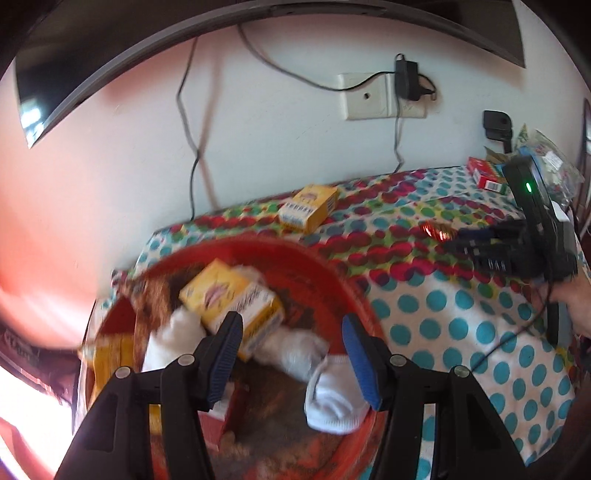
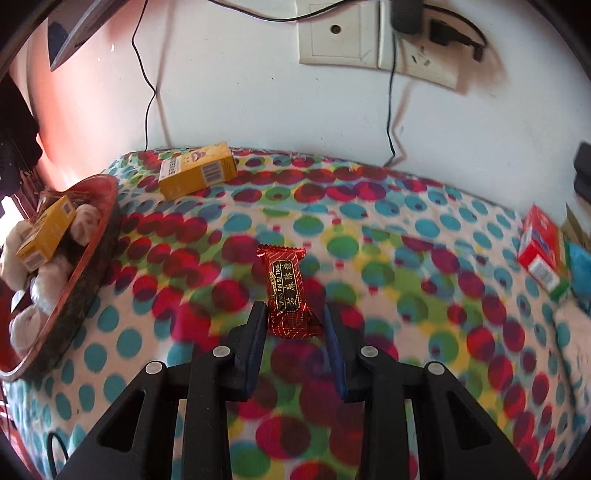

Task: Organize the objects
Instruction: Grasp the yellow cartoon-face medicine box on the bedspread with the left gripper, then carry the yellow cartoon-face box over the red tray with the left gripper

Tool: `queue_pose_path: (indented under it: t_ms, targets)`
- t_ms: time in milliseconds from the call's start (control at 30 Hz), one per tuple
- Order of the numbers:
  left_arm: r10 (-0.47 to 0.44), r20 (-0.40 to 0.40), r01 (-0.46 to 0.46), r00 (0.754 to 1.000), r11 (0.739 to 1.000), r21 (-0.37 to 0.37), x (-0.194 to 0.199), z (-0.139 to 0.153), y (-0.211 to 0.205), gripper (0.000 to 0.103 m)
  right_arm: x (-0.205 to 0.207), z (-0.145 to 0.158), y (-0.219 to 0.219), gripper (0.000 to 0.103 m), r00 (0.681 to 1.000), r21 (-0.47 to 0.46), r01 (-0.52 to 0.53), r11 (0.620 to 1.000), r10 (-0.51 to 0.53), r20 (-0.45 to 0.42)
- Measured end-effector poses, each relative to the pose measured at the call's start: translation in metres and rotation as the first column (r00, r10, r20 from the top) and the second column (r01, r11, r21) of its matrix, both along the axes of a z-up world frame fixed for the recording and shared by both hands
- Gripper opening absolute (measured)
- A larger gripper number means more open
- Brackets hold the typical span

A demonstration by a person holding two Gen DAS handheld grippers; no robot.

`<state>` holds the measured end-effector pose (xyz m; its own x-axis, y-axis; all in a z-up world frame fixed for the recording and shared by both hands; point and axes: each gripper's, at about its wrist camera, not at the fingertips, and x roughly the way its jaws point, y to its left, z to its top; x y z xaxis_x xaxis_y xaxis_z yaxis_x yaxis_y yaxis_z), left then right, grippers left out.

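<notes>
A red-wrapped candy (image 2: 286,291) lies on the spotted cloth (image 2: 406,258). My right gripper (image 2: 293,306) is shut on its near end, both pads against the wrapper's sides. In the left wrist view the same candy (image 1: 436,230) shows at the tips of the right gripper (image 1: 461,243). My left gripper (image 1: 291,321) hangs open over a red basin (image 1: 332,273), nothing between its fingers. In the basin lie a yellow box (image 1: 229,295), white socks (image 1: 332,398) and a furry toy (image 2: 37,288). A second yellow box (image 2: 197,170) rests on the cloth near the wall.
A red and green box (image 2: 539,240) and other packets sit at the table's right end. The basin (image 2: 92,236) stands at the table's left edge. Cables hang from a wall socket (image 2: 369,33) behind. A dark screen (image 1: 110,55) hangs above.
</notes>
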<state>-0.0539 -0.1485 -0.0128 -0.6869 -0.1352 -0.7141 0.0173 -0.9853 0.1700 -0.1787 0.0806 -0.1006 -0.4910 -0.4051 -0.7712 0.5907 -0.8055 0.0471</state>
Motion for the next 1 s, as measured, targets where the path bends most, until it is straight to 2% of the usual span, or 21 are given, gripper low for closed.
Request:
queue_pose_path:
  t_ms: [67, 133, 200, 267, 367, 533, 667, 867, 1000]
  targets:
    - [-0.044, 0.006, 0.044, 0.999, 0.999, -0.001, -0.016, 0.006, 0.002, 0.058, 0.007, -0.001, 0.009, 0.029, 1.0, -0.016, 0.01, 1.0, -0.01, 0.016]
    - [-0.078, 0.033, 0.077, 0.996, 0.996, 0.036, -0.039, 0.008, 0.001, 0.058, 0.014, 0.001, 0.019, 0.029, 0.999, -0.052, 0.028, 0.998, -0.026, 0.024]
    - [-0.11, 0.072, 0.102, 0.991, 0.99, 0.1, -0.068, 0.009, -0.004, 0.058, 0.016, 0.0, 0.024, 0.029, 0.999, -0.056, 0.038, 0.998, -0.036, 0.036]
    - [-0.131, 0.103, 0.118, 0.986, 0.985, 0.129, -0.092, 0.007, -0.008, 0.058, 0.017, 0.0, 0.027, 0.029, 0.998, -0.067, 0.04, 0.997, -0.037, 0.041]
    - [-0.154, 0.179, 0.144, 0.972, 0.987, 0.07, -0.137, -0.003, -0.009, 0.058, 0.019, -0.001, 0.029, 0.029, 0.998, -0.065, 0.046, 0.997, -0.042, 0.051]
    - [-0.204, 0.302, 0.197, 0.931, 0.979, 0.051, -0.189, -0.026, -0.012, 0.058, 0.019, -0.002, 0.028, 0.032, 0.998, -0.05, 0.036, 0.998, -0.034, 0.045]
    - [-0.24, 0.399, 0.211, 0.885, 0.971, 0.115, -0.215, -0.045, -0.011, 0.058, 0.021, -0.002, 0.024, 0.035, 0.999, -0.031, 0.027, 0.999, -0.026, 0.035]
    - [-0.248, 0.434, 0.208, 0.866, 0.968, 0.139, -0.245, -0.05, -0.013, 0.058, 0.022, -0.002, 0.024, 0.038, 0.999, -0.031, 0.016, 0.999, -0.015, 0.035]
    - [-0.235, 0.43, 0.181, 0.872, 0.97, 0.162, -0.265, -0.052, -0.021, 0.058, 0.022, -0.002, 0.023, 0.039, 0.999, -0.034, 0.016, 0.999, -0.014, 0.037]
